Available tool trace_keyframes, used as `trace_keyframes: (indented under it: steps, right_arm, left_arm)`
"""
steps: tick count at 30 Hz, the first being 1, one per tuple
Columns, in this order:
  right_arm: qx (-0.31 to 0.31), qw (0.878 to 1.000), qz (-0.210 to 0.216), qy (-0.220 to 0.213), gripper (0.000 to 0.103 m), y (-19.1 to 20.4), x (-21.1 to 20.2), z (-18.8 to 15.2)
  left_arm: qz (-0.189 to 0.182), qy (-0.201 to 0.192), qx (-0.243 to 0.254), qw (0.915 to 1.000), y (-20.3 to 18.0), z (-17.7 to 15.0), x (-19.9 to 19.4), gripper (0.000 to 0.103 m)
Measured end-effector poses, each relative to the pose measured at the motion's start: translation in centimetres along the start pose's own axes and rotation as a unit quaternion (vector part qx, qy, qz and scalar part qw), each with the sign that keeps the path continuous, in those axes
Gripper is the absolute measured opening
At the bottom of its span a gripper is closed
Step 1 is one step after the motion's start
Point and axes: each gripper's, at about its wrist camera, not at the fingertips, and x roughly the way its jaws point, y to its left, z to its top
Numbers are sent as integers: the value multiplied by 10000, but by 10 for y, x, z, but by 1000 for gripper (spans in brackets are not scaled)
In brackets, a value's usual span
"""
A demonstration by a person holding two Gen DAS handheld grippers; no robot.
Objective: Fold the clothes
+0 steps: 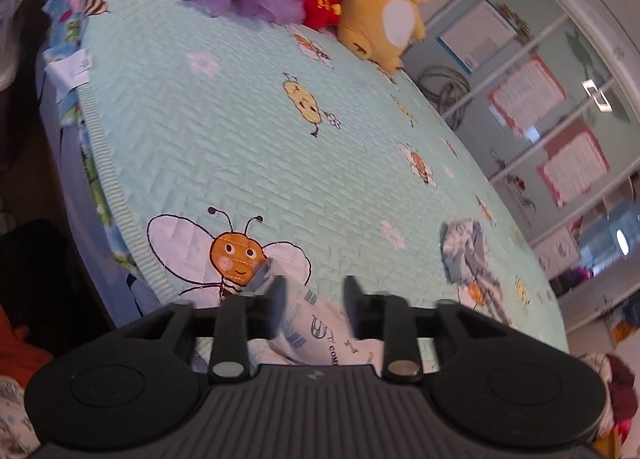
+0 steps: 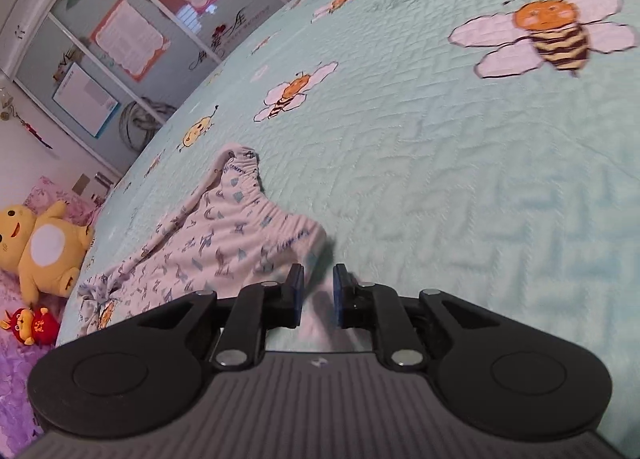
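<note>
Both grippers w/ jaws open over printed shorts (image 2: 224,243) on bee quilt (image 2: 440,163): left gripper (image 1: 314,287) and right gripper (image 2: 316,279) straddle cloth, no clamp. Yellow plush (image 1: 384,3) at far edge.

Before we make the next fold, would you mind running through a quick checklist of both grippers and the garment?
1. Left gripper open around cloth: ok.
2. Right gripper open, cloth between its fingers: ok.
3. Printed garment flat on the bedspread: not ok, bunched and wrinkled.
4. Elastic waistband visible: ok.
5. Plush toys away from the garment: ok.
6. Firm grip: cannot tell.
</note>
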Motion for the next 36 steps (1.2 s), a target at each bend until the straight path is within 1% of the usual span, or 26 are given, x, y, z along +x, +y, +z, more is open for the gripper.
trace_keyframes:
  steps: [1, 3, 4, 6, 8, 9, 10, 11, 13, 15, 17, 20, 22, 24, 25, 27, 30, 31, 32, 33, 34, 35, 36]
  right_arm:
    - [-93, 9999, -17, -39, 18, 5, -7, -7]
    - [-352, 9993, -35, -104, 18, 17, -20, -21]
    - [-536, 9985, -43, -125, 18, 26, -25, -29]
    - [-1016, 9947, -2, -140, 18, 48, -33, -43]
    - [-1837, 9820, 428, 131, 19, 92, -24, -64]
    - [-2241, 9721, 642, 266, 20, 113, -20, -74]
    - [-2641, 9599, 854, 401, 24, 135, -16, -84]
    - [-3034, 9454, 1065, 534, 27, 157, -11, -95]
    - [-3797, 9098, 1477, 797, 29, 200, -2, -115]
    - [-4523, 8655, 1876, 1053, 31, 244, 6, -136]
    - [-5036, 8206, 2351, 1335, 34, 290, 26, -165]
    - [-5536, 7609, 2898, 1749, 40, 350, 56, -209]
    - [-5787, 7246, 3120, 2067, 41, 382, 77, -239]
    - [-5962, 6936, 3251, 2403, 41, 405, 92, -268]
    - [-6030, 6815, 3275, 2545, 41, 414, 101, -278]
    - [-6153, 6675, 3274, 2620, 40, 424, 111, -293]
    - [-6138, 6600, 3316, 2788, 40, 430, 122, -301]
    - [-6111, 6586, 3329, 2863, 39, 431, 124, -302]
    - [-6068, 6564, 3375, 2952, 27, 432, 124, -302]
    - [-6011, 6503, 3449, 3112, 16, 434, 125, -303]
    - [-5975, 6478, 3478, 3200, 1, 434, 123, -302]
    - [-5939, 6453, 3507, 3285, 1, 434, 122, -302]
    - [-5908, 6469, 3526, 3289, 0, 434, 121, -298]
  left_arm:
    - [2, 29, 1, 10000, 2, 1, 5, 45]
    - [3, 87, -8, 10000, 7, 2, 16, 50]
    - [4, 116, -12, 9999, 9, 3, 21, 52]
    - [42, 139, -93, 9999, 17, 6, 33, 53]
    - [27, 175, -169, 9997, 24, 8, 43, 53]
    - [30, 181, -169, 9997, 26, 9, 47, 53]
    - [39, 167, -114, 9998, 27, 7, 49, 53]
    - [50, 151, -53, 9999, 28, 6, 51, 53]
    - [66, 124, 84, 9999, 29, 2, 53, 51]
    - [35, 54, 154, 9999, 30, 0, 55, 50]
    - [-54, -39, 248, 9997, 28, -1, 57, 50]
    - [-236, -52, 335, 9991, 27, 4, 64, 50]
    - [-354, 23, 362, 9987, 27, 5, 69, 50]
    - [-471, 115, 491, 9976, 25, 5, 73, 50]
    - [-506, 151, 558, 9970, 25, 5, 74, 50]
    - [-559, 217, 702, 9957, 25, 5, 77, 50]
    - [-580, 297, 982, 9930, 21, 4, 82, 50]
    - [-582, 304, 1089, 9919, 18, 3, 82, 41]
    - [-565, 354, 1198, 9906, 15, 1, 83, 31]
    - [-545, 407, 1307, 9891, 13, -2, 84, 10]
    - [-525, 461, 1416, 9875, 10, -4, 85, 10]
    - [-506, 363, 1458, 9874, 8, -4, 83, 10]
    - [-487, 248, 1492, 9873, 7, -4, 80, 10]
